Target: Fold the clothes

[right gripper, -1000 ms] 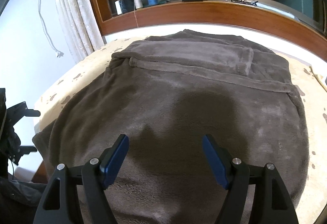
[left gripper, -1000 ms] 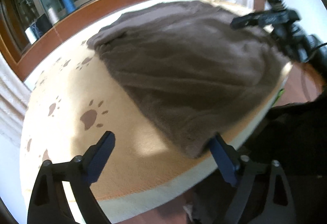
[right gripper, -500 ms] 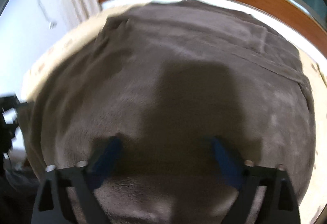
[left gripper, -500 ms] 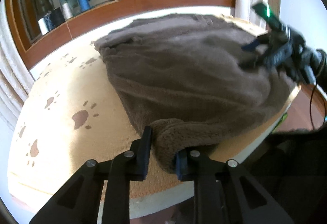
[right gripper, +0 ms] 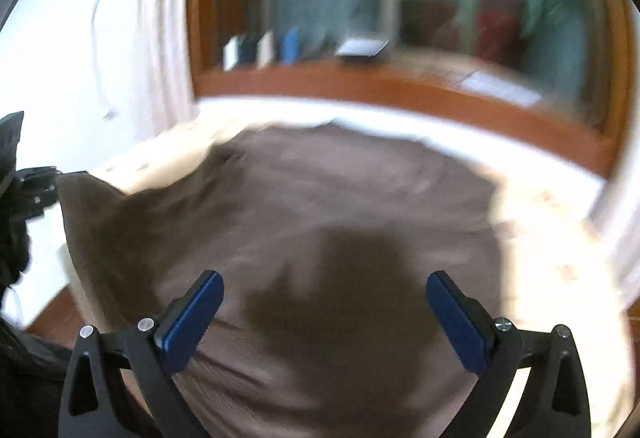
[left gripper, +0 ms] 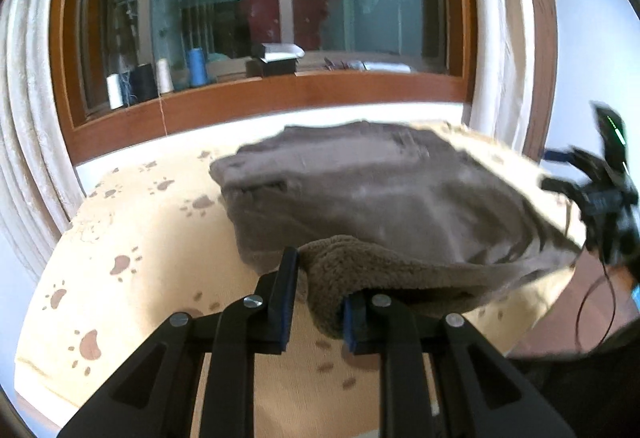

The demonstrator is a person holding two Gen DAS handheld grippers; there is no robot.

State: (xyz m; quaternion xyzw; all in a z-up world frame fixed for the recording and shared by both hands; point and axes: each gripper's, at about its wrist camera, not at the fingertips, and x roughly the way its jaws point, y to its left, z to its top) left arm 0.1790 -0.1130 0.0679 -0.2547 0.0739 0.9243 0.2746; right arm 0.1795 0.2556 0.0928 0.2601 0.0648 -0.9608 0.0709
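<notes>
On the cream bed cover with brown paw prints (left gripper: 132,238) lies a big grey-brown fleece garment (left gripper: 380,190), spread toward the far edge under the wooden window sill (left gripper: 304,90). The left gripper (left gripper: 316,302) has just closed its jaws, and they are clenched on the near corner of the garment, which is raised off the cover. The right gripper (right gripper: 324,318) has just opened its jaws; they stand wide above the fleece with nothing between them, near the right edge of the bed. Spools of thread (left gripper: 160,78) stand on the sill.
</notes>
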